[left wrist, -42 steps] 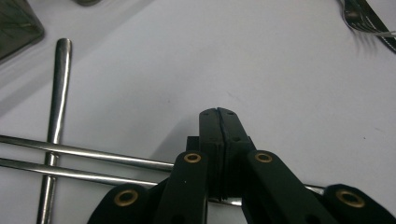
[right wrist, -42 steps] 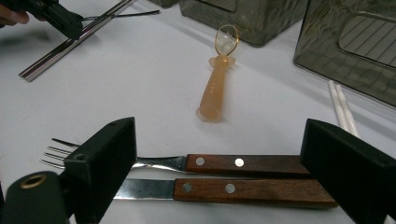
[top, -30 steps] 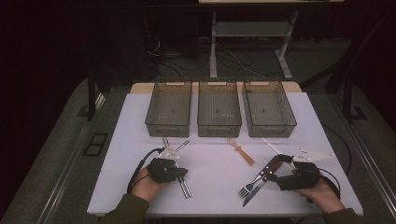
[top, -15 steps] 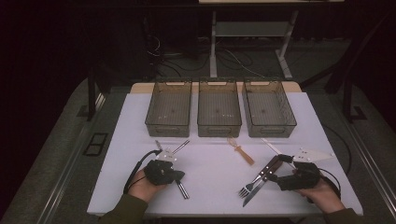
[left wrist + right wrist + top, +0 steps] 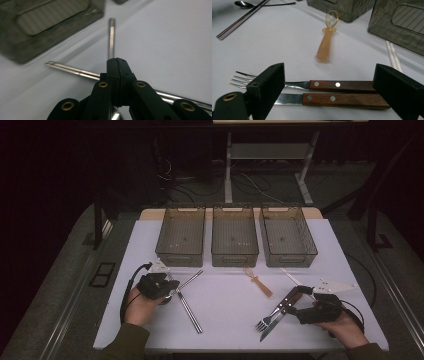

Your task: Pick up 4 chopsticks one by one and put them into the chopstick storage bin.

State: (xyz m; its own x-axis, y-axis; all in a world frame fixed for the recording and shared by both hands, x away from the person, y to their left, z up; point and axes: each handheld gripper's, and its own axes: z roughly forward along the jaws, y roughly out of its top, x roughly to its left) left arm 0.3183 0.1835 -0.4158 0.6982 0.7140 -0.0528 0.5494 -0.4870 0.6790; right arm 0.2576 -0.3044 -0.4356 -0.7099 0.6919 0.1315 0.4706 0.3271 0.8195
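Nearest the person, the right tongs [image 5: 291, 299] rest low on the white desk [image 5: 225, 295] with their jaws spread wide, clamping nothing. In the right gripper view a fork [image 5: 294, 85] and a knife [image 5: 332, 99], both with wooden handles, lie side by side across the gap between the two black jaws, the fork just beyond the knife, tines pointing left.

On the other side the left tongs [image 5: 172, 287] are clenched. In the left gripper view their jaws meet tight around the thin handle of a metal spoon [image 5: 111, 37], which runs on away from the tips; the bowl end is mostly hidden under the gripper. A pair of metal chopsticks [image 5: 189, 306] lies on the desk, crossing beneath that spoon and running toward the near edge.

Farther out, near the middle of the desk, lies a small amber plastic spoon [image 5: 258, 282]. To its right, white chopsticks [image 5: 292, 277] lie just in front of the right bin.

At the far edge three smoky translucent bins stand in a row: a left bin [image 5: 183, 237], a middle bin [image 5: 235, 237] and a right bin [image 5: 287, 237].
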